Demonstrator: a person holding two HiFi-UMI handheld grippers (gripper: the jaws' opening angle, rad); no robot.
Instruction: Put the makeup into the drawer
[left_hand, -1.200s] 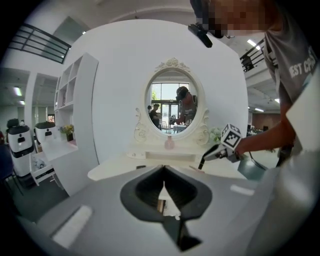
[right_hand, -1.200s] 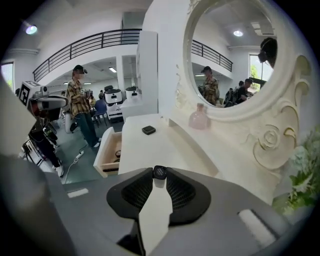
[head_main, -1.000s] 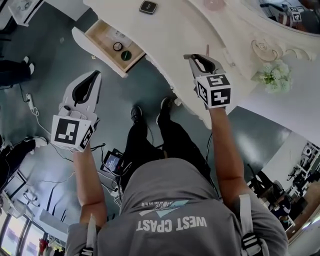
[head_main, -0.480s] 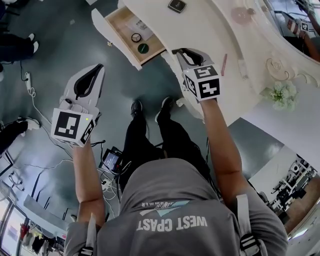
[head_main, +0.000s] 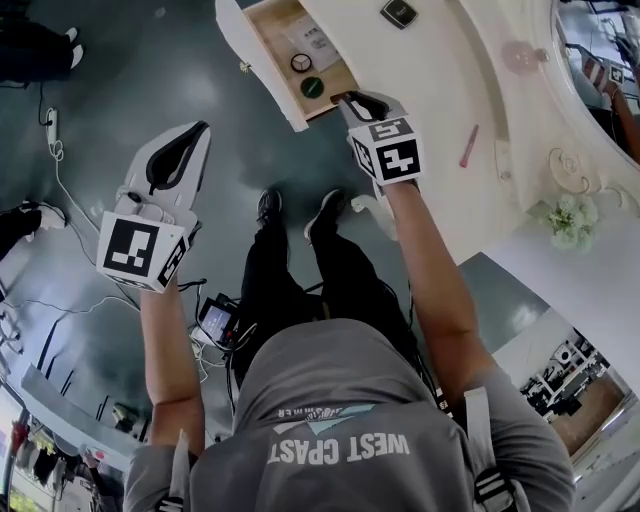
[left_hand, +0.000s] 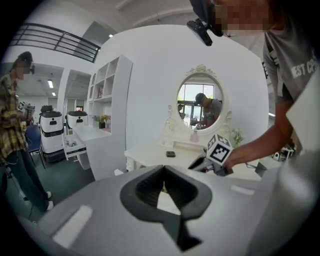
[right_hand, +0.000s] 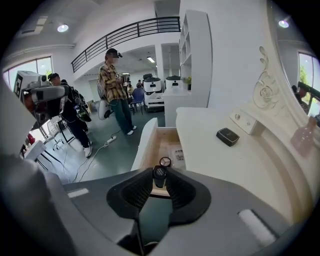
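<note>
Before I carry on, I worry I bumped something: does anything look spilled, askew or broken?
Nothing stands out. The drawer is pulled out straight, with a ring and green pot lying flat inside; a compact and pink stick rest on the tabletop; the right tongs grip a dark tube upright.

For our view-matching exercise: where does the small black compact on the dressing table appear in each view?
Head view: black compact at the top edge, right of centre.
Left gripper view: compact near centre.
Right gripper view: compact right of centre.
Shared landmark: the white dressing table it lies on.
</note>
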